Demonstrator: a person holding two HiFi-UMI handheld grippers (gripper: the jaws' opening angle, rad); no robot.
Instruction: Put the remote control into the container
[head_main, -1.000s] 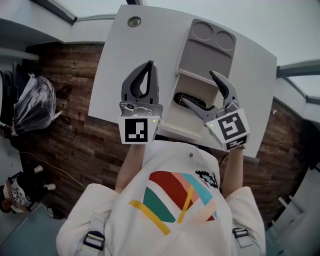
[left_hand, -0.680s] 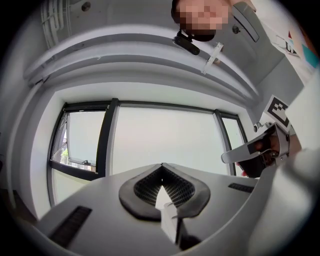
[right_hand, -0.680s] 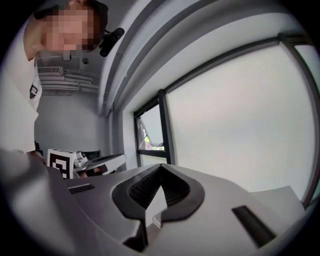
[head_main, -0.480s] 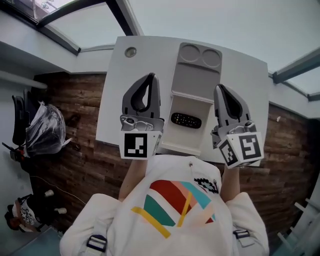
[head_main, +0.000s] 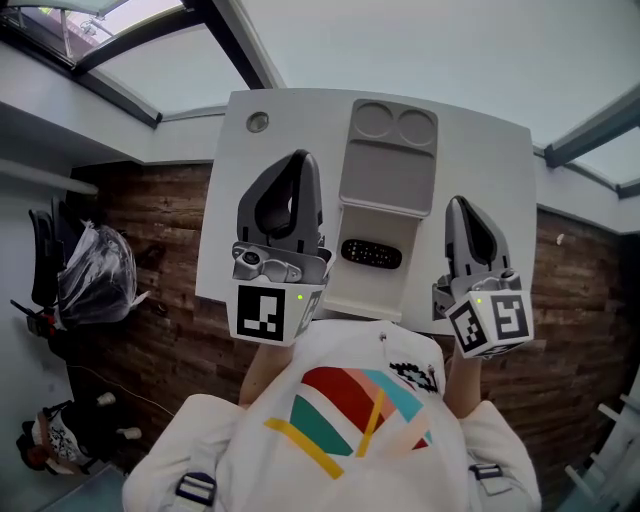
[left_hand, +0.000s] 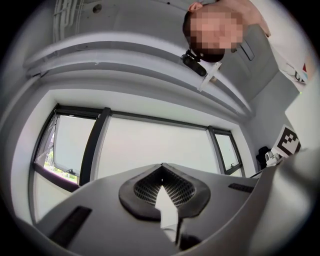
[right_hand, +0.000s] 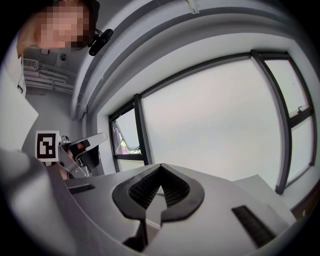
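Placing step looks done: remote control (head_main: 371, 253) lies in container (head_main: 388, 180) on bench (head_main: 240, 150); left tool (head_main: 298, 160) and right tool (head_main: 458, 205) pressed together, empty; next, probably just withdraw.

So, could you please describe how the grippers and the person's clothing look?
The left gripper and right gripper are grey, with curved fingers and black ribbed pads. Each carries a white cube with black square markers. The T-shirt is white with coloured stripes.
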